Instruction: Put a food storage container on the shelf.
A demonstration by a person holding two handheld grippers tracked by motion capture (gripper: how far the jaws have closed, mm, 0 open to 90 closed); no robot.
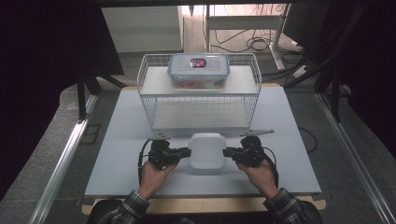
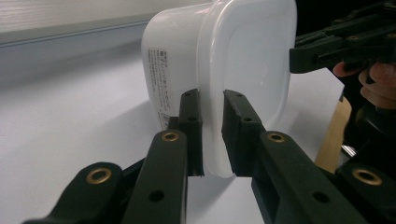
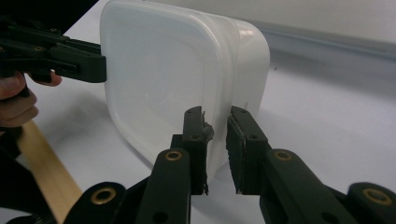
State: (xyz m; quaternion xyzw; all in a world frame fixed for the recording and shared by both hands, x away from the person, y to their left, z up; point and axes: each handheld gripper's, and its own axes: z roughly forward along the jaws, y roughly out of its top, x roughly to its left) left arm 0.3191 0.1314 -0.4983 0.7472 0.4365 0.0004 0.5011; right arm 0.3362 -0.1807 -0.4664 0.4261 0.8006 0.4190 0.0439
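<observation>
Near the front edge of the bench (image 1: 116, 154), between the person's two hands, a white plastic container (image 1: 207, 152) sits with its lid on. At its left side the left tool (image 1: 186, 152) grips the lid's rim: in the left gripper view the two black jaws press on the thin edge of the container (image 2: 219, 74) from either side, clenched on it. At the container's right side the right tool (image 1: 226, 152) does the same; the right gripper view shows its jaws pinching the rim of the container (image 3: 159, 79), with the other tool's jaw touching the far edge. Each tool is held in a hand, the left hand (image 1: 156, 173) and the right hand (image 1: 258, 175) coming in from the bottom, sleeves in a checked pattern. Behind the container, toward the back of the bench, stands a white wire basket (image 1: 200, 109). On its upper level rests a clear lidded box (image 1: 199, 70) with a blue-edged lid.
</observation>
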